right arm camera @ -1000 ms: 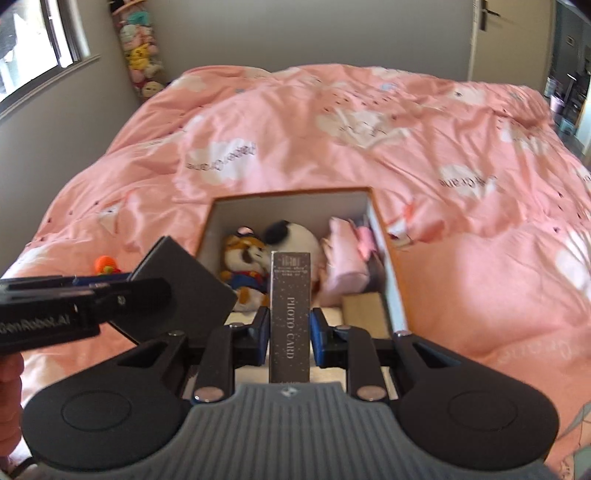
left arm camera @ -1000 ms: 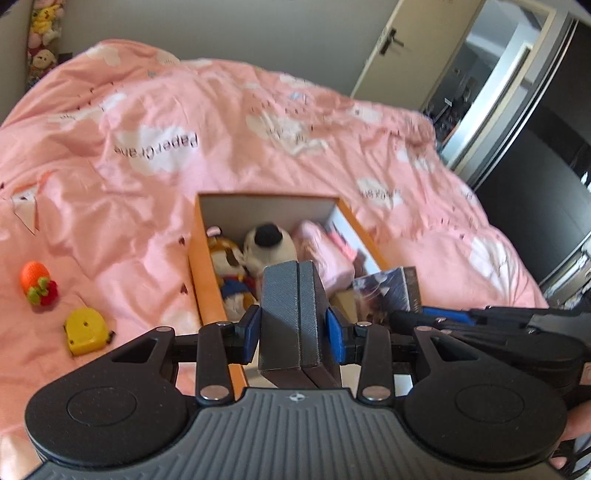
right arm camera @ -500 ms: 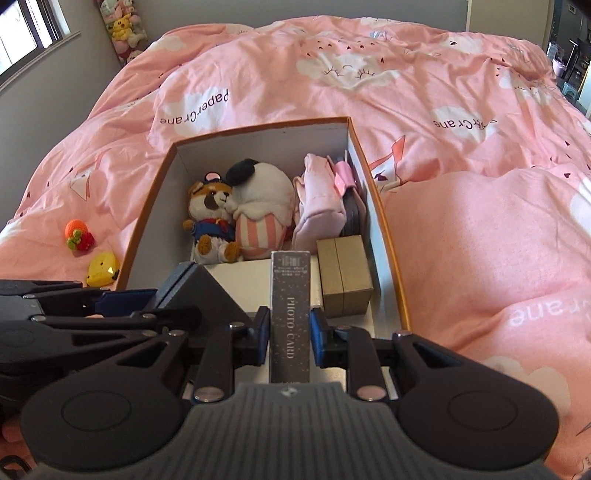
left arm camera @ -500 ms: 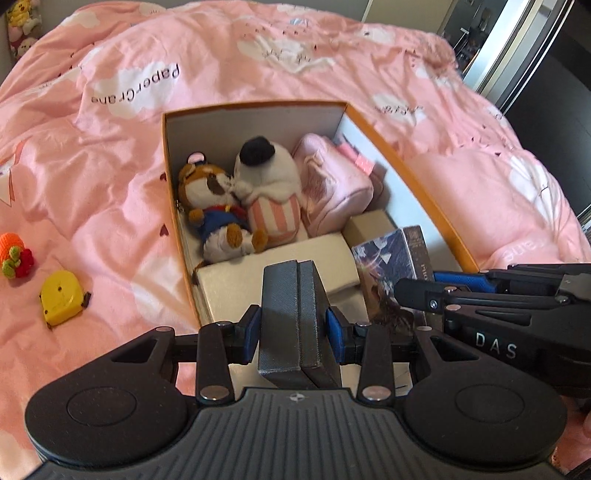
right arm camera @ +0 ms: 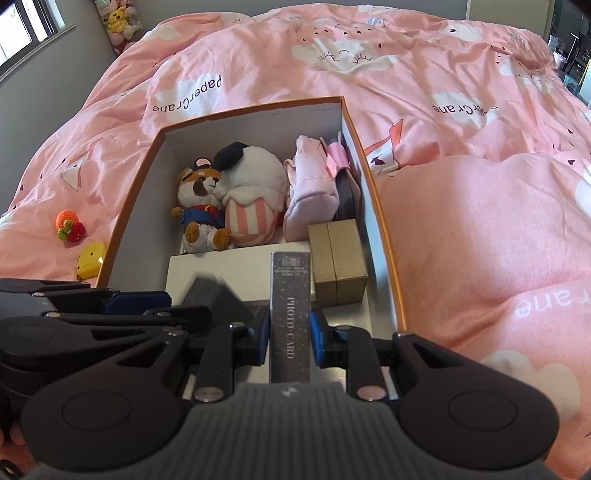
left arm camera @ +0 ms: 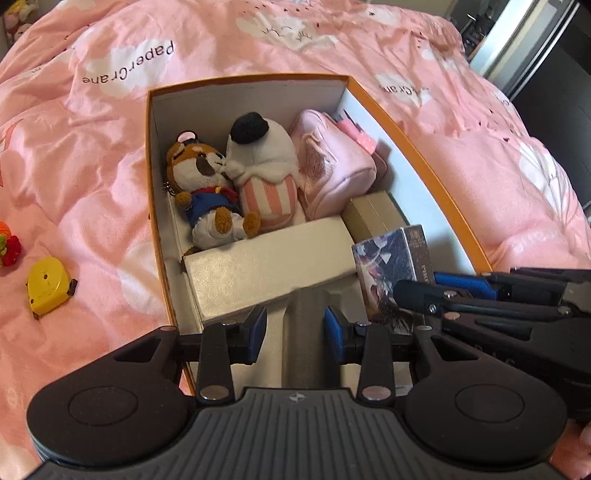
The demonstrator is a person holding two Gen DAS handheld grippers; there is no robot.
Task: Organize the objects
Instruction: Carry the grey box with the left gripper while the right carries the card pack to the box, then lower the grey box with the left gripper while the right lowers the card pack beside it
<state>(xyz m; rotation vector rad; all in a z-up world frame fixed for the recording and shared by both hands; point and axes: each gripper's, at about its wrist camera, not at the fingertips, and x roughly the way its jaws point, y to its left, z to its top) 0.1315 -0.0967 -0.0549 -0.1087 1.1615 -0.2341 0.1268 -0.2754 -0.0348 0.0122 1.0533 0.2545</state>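
An orange-rimmed cardboard box (left arm camera: 417, 147) (right arm camera: 384, 236) lies on the pink bed. It holds a fox plush (left arm camera: 201, 184) (right arm camera: 201, 206), a cupcake plush (left arm camera: 266, 177) (right arm camera: 251, 195), a pink pouch (left arm camera: 332, 166) (right arm camera: 310, 192), a gold box (left arm camera: 376, 218) (right arm camera: 338, 258) and a long white box (left arm camera: 269, 266) (right arm camera: 221, 273). My left gripper (left arm camera: 294, 328) stands open around a dark grey box (left arm camera: 306, 332) (right arm camera: 218, 299) at the box's near end, a gap on its left side. My right gripper (right arm camera: 289, 332) is shut on a dark photo card box (right arm camera: 290, 314) (left arm camera: 391, 266) beside it.
A yellow tape measure (left arm camera: 48, 286) (right arm camera: 90, 258) and an orange knitted toy (left arm camera: 7, 243) (right arm camera: 68, 225) lie on the duvet left of the box. Plush toys (right arm camera: 118, 22) stand by the wall at the far left. A doorway (left arm camera: 517, 40) is at the far right.
Both grippers have moved down and forward into the near end of the box. The left jaws have opened off the dark grey box, which now sits lower between them.
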